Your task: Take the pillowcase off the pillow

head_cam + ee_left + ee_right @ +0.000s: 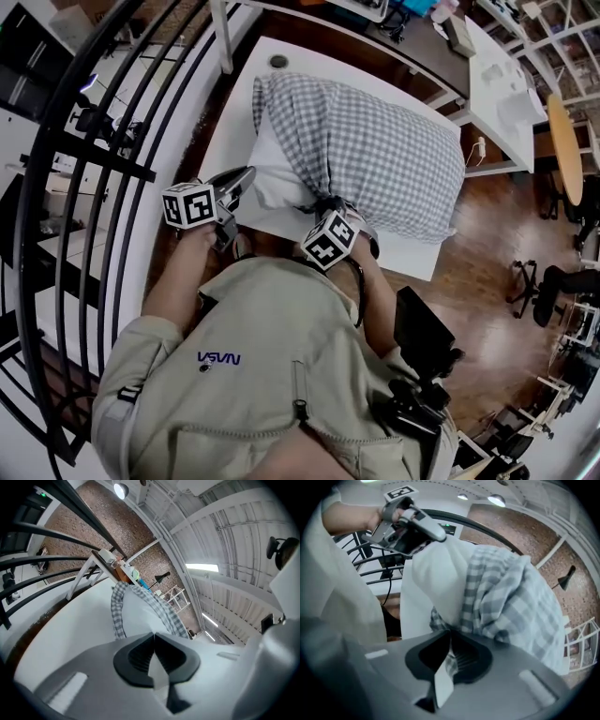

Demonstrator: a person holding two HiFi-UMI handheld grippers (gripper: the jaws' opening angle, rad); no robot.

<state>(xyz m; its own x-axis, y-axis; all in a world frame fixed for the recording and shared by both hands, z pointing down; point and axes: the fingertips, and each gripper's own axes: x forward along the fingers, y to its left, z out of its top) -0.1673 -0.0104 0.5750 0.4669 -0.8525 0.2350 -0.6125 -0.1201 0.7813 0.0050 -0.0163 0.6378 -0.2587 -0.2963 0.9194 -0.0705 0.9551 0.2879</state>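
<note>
Pillowcase (375,150), grey-and-white check, is only partly off. It covers most of the pillow (272,186), w/ just the near left end showing bare white. The pillow lies on the white table (234,103) right in front of the person, its near end by the table's front edge.

Left gripper (244,178) is clamped on the exposed white corner, a fold of plain fabric pinched between its jaws. Right gripper (323,204) is closed on the case's open hem at approx. the middle of the near end, w/ checked cloth caught between its pads.

Judged from this, both grips are set and the stripping has barely begun: nearly the whole case is left to be drawn off. The cloth is bunched and creased where the hem is gathered, fuller and smoother toward the far end. The pillow looks soft and plump.
</note>
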